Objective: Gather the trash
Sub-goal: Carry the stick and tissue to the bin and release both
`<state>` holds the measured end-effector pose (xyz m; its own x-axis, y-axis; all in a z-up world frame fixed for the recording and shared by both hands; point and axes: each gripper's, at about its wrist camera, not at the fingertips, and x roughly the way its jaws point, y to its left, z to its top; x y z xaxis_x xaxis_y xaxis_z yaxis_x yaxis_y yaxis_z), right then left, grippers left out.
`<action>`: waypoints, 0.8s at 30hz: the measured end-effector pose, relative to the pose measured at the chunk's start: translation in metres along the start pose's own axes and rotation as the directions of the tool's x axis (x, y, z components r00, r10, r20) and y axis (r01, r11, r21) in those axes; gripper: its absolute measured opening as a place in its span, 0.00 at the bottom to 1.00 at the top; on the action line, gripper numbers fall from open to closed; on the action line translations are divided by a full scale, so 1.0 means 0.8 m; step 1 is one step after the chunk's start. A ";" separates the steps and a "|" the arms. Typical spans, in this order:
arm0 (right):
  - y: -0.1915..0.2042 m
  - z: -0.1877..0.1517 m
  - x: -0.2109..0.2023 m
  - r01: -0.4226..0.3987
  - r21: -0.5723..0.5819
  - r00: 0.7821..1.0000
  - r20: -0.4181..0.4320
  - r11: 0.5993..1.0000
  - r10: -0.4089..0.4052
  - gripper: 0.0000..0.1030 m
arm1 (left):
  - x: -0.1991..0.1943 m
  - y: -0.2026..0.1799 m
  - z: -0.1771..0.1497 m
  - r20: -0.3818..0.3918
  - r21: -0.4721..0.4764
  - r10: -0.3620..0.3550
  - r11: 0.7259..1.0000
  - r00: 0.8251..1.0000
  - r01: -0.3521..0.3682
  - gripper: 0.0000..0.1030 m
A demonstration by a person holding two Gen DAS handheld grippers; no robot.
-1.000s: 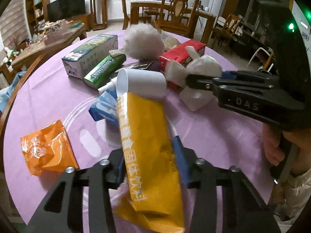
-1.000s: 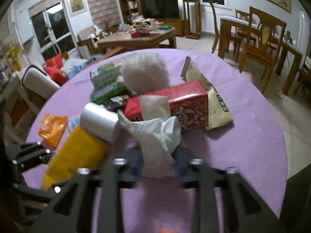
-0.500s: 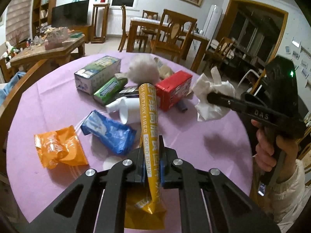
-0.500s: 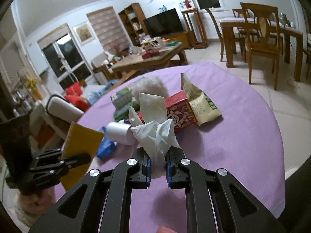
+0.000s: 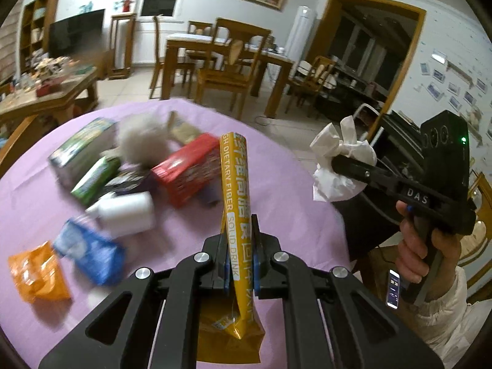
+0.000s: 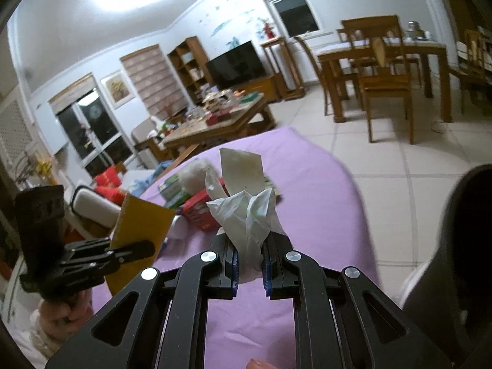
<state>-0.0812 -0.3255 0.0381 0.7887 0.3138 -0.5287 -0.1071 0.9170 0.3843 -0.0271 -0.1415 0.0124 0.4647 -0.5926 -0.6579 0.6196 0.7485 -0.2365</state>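
Seen from the left wrist: left hand-held gripper (image 5: pixel 239 247) clamped on a yellow drink-mix pouch (image 5: pixel 236 203), held upright and clear of the purple-clothed table (image 5: pixel 292 190). Beyond its fingertips and to their left, a blurred scatter on the table: red box (image 5: pixel 187 170), white bottle (image 5: pixel 126 212) lying on its side, blue packet (image 5: pixel 89 253), orange wrapper (image 5: pixel 35 273), green box (image 5: pixel 95 175), larger printed box (image 5: pixel 81 150) and a grey fluffy ball (image 5: pixel 143 141). Off to the right, out past the table's edge, right hand-held gripper (image 5: pixel 335 161) pinched shut on a crumpled white tissue (image 5: pixel 336 161), with a person's hand (image 5: pixel 424 255) around its handle and a cream sleeve (image 5: pixel 446 316) below.

Seen from the right wrist: right hand-held gripper (image 6: pixel 249 259) closed on the crumpled white tissue (image 6: pixel 246 212), bunched upward between the blue-padded fingers (image 6: pixel 235 261) and lifted above the table (image 6: pixel 307 190). To the left and a little lower, left hand-held gripper (image 6: pixel 144 247) gripping the yellow drink-mix pouch (image 6: pixel 140 224). Straight ahead past the tissue, the red box (image 6: pixel 198 212) and the grey fluffy ball (image 6: pixel 195 173) on the table. At far right, near the table's edge, a dark curved rim (image 6: pixel 461 215), too blurred to identify.
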 end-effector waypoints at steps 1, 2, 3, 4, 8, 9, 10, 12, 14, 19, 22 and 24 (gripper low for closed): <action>-0.009 0.000 -0.011 0.013 0.009 1.000 0.011 1.000 -0.013 0.12 | 0.004 -0.006 0.002 0.001 0.007 -0.010 1.000 1.000 0.010 0.10; -0.017 0.000 -0.021 0.024 0.020 0.999 0.022 1.000 -0.024 0.12 | 0.009 -0.013 0.006 0.002 0.014 -0.026 1.000 1.000 0.026 0.10; -0.027 -0.004 -0.034 0.035 0.034 0.999 0.037 0.999 -0.036 0.12 | 0.016 -0.023 0.012 0.003 0.023 -0.049 0.999 0.999 0.049 0.10; -0.037 -0.004 -0.047 0.047 0.049 0.997 0.052 0.998 -0.050 0.12 | 0.021 -0.031 0.015 0.004 0.030 -0.066 0.997 0.998 0.065 0.10; -0.074 -0.014 -0.092 0.100 0.115 0.988 0.109 0.988 -0.113 0.12 | 0.049 -0.070 0.034 -0.001 0.065 -0.148 0.987 0.989 0.148 0.10; -0.086 -0.016 -0.108 0.120 0.134 0.983 0.125 0.984 -0.137 0.12 | 0.054 -0.079 0.036 -0.004 0.073 -0.167 0.983 0.986 0.167 0.10; -0.093 -0.020 -0.117 0.136 0.146 0.978 0.136 0.980 -0.156 0.12 | 0.061 -0.088 0.040 -0.007 0.082 -0.186 0.979 0.982 0.186 0.10; -0.115 -0.028 -0.143 0.174 0.181 0.966 0.158 0.968 -0.203 0.12 | 0.078 -0.111 0.048 -0.018 0.102 -0.224 0.969 0.974 0.225 0.10; -0.135 -0.038 -0.162 0.202 0.217 0.955 0.171 0.955 -0.241 0.12 | 0.095 -0.133 0.053 -0.031 0.125 -0.256 0.958 0.966 0.258 0.10; -0.188 -0.063 -0.212 0.293 0.301 0.915 0.188 0.908 -0.358 0.12 | 0.144 -0.186 0.066 -0.092 0.148 -0.331 0.928 0.939 0.342 0.10; -0.213 -0.078 -0.231 0.326 0.337 0.897 0.184 0.883 -0.402 0.12 | 0.166 -0.214 0.073 -0.120 0.159 -0.358 0.914 0.926 0.374 0.10; -0.226 -0.085 -0.237 0.338 0.354 0.890 0.181 0.872 -0.419 0.12 | 0.178 -0.228 0.074 -0.139 0.158 -0.376 0.905 0.916 0.395 0.10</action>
<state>-0.2529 -0.5337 0.0177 0.8561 -0.1492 -0.4948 0.3878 0.8183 0.4243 -0.0366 -0.3803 0.0040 0.1049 -0.7826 -0.6136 0.8441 0.3963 -0.3611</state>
